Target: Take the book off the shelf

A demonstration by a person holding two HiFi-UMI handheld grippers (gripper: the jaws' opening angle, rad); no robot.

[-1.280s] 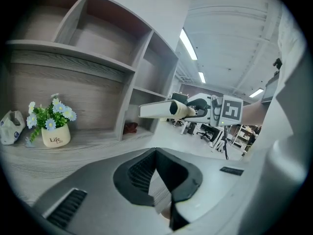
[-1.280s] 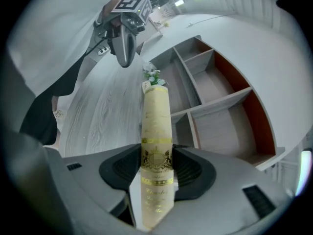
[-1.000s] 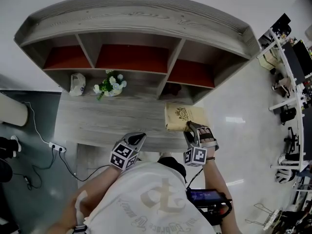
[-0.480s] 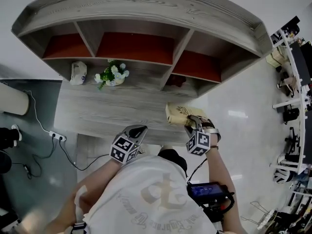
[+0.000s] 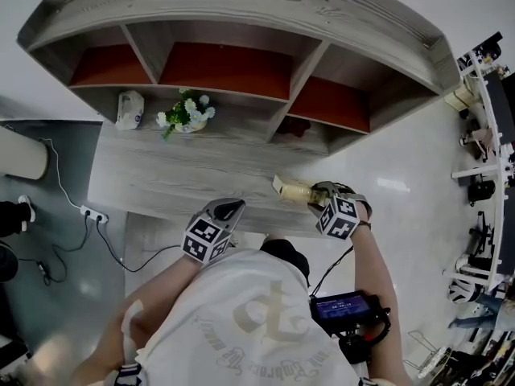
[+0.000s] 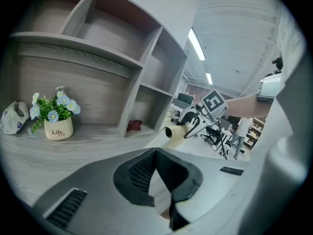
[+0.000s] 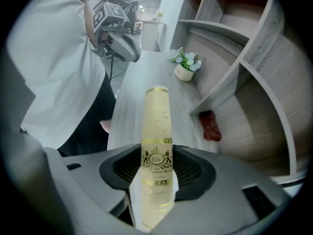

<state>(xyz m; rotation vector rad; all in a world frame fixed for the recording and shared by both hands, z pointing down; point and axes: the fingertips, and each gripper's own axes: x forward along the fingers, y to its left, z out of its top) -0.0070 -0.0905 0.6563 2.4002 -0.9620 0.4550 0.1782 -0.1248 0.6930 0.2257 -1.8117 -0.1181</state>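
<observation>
A cream book with gold print is gripped in my right gripper, over the near right corner of the grey wooden desk. In the right gripper view the book stands edge-on between the jaws, its spine with a gold crest facing the camera, and the right gripper is shut on it. I cannot tell whether its far end touches the desk. My left gripper hovers at the desk's front edge, holding nothing. Seen close, the left gripper has its tips meeting. Beyond it the book shows.
A curved shelf unit with red-backed compartments stands on the desk's far side. A flower pot and a white object sit under it at the left. A small dark red thing lies in the lower right compartment. Cables trail on the floor at left.
The book has turned from cover-up to edge-on as my right gripper tipped downward and sank toward the desk's near edge. The left gripper has stayed put.
</observation>
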